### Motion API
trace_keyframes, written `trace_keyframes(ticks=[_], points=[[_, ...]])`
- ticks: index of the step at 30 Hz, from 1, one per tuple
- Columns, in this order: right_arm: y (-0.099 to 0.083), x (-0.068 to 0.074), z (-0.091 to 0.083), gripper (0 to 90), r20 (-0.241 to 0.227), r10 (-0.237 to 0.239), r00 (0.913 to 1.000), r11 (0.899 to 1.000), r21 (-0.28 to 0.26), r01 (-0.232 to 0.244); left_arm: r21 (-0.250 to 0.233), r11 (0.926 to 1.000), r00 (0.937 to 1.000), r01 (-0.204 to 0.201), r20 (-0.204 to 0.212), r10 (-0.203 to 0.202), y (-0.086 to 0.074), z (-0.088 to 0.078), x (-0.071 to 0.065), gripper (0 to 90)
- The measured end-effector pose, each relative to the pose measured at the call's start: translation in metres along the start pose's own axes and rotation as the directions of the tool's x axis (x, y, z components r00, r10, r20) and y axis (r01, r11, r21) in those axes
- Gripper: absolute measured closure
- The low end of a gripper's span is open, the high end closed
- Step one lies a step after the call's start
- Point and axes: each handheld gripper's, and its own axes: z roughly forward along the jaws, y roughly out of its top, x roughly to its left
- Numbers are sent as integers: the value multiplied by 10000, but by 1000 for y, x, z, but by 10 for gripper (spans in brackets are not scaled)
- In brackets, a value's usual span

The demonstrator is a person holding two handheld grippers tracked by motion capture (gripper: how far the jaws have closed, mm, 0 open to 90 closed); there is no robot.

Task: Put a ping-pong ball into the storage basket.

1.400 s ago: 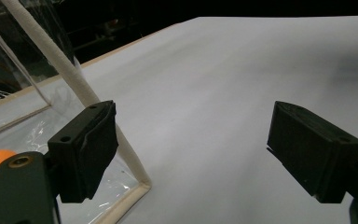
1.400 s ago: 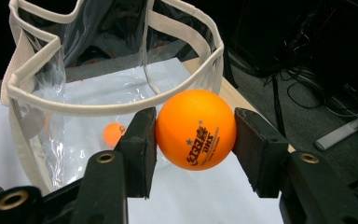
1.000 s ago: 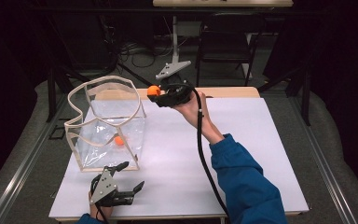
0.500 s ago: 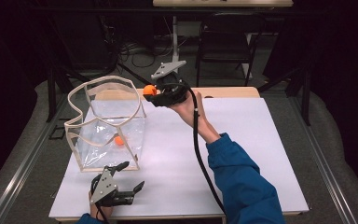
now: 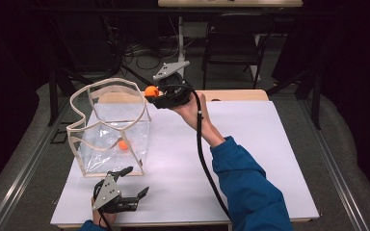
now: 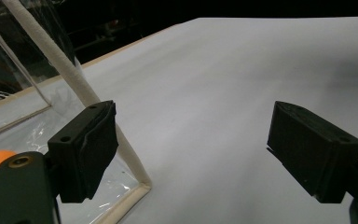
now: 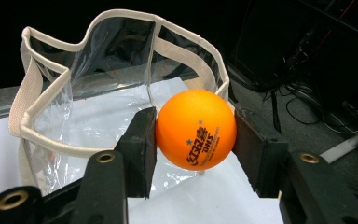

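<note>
Support: a table [image 5: 270, 159] with a white top and a pale wooden edge along its far side.
Bag: a clear plastic bag [image 5: 111, 126] with cream trim stands upright on the left part of the top, mouth open upward.
Ball in bag: an orange ball [image 5: 123, 145] lies on the bag's floor.
Left gripper [image 5: 120, 195]: rests on the near left part of the top, just in front of the bag.

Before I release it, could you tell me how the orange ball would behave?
The orange ball is smooth and round, so it would probably roll or bounce. It looks light. The clear bag seems floppy, so its walls may give.
</note>
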Motion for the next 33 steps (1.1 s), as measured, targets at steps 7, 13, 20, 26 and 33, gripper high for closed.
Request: trace_keyframes(ticks=[7, 13, 20, 26, 33], points=[[2, 3, 3, 509, -10, -28, 10000, 10000, -47, 28, -6, 10000, 10000, -1, -5, 1, 0, 0, 0, 159], [4, 5, 5, 509, -22, -40, 10000, 9999, -118, 40, 1, 10000, 10000, 4, 7, -4, 0, 1, 0, 159], [5, 9, 8, 509, -113, -37, 9999, 9998, -203, 35, 14, 10000, 10000, -38, -10, 38, 0, 0, 0, 159], [6, 11, 10, 509, -133, -85, 9999, 9997, -230, 82, -6, 10000, 10000, 7, 19, -7, 0, 0, 1, 159], [10, 13, 10, 509, -109, -153, 9998, 9995, -274, 150, -25, 10000, 10000, -7, 23, 7, 0, 0, 1, 159]])
